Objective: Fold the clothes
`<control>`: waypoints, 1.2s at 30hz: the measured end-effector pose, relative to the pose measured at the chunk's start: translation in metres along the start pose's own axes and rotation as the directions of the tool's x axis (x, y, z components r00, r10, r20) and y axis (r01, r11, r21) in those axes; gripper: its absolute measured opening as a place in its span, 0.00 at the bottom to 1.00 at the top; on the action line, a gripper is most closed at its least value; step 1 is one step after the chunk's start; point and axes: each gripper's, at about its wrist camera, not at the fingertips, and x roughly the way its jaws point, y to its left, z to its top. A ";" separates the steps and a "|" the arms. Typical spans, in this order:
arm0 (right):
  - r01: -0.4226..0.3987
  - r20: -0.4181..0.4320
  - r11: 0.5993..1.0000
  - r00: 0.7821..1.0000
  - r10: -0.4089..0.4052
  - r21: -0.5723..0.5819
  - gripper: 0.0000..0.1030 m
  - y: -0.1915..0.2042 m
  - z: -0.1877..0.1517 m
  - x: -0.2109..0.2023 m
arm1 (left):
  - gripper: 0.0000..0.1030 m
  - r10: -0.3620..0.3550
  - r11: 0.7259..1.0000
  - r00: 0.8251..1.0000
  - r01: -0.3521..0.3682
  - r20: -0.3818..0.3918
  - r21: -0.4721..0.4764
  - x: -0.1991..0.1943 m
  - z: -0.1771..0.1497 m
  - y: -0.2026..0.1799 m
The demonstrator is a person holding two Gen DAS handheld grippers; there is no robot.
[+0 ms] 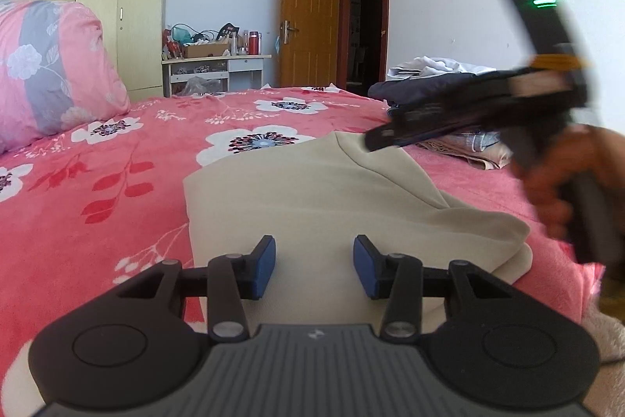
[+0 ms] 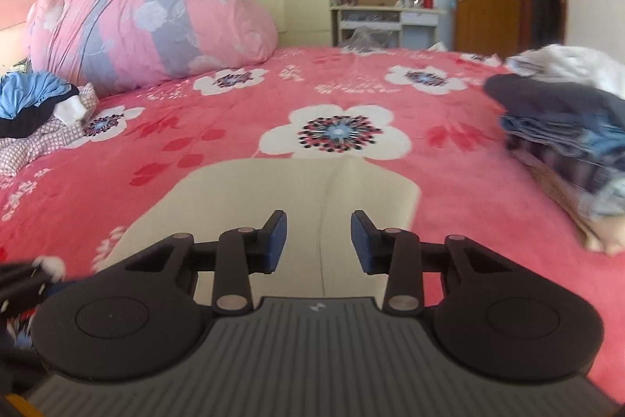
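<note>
Left wrist view: the left hand-held gripper (image 1: pixel 314 266) hovers over a folded beige garment (image 1: pixel 312 190) on the pink floral bed (image 1: pixel 117 182), its jaws apart and holding nothing. The right hand-held gripper (image 2: pixel 318 241), blurred, is likewise parted and empty above the garment. Folded clothes (image 2: pixel 566 135) are stacked to the right.

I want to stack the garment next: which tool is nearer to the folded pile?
Right. The right tool hovers just beside the folded pile; the left tool sits over the beige garment.
</note>
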 end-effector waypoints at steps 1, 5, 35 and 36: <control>0.000 -0.022 1.000 1.000 0.000 0.000 0.31 -0.004 0.003 0.013 | 0.43 -0.002 1.000 1.000 0.002 0.002 -0.003 0.000 0.000 0.001; -0.007 -0.139 0.999 0.990 0.012 0.038 0.29 -0.024 -0.004 0.064 | 0.43 -0.019 1.000 1.000 0.019 0.008 -0.006 0.001 -0.001 0.003; -0.230 -0.137 0.607 0.857 0.496 0.761 0.63 -0.126 -0.065 0.035 | 0.70 0.034 0.994 0.949 -0.065 -0.314 -0.087 0.025 0.036 0.040; -0.236 -0.129 0.593 0.852 0.508 0.770 0.63 -0.127 -0.063 0.042 | 0.70 0.047 0.995 0.949 -0.071 -0.313 -0.068 0.025 0.037 0.037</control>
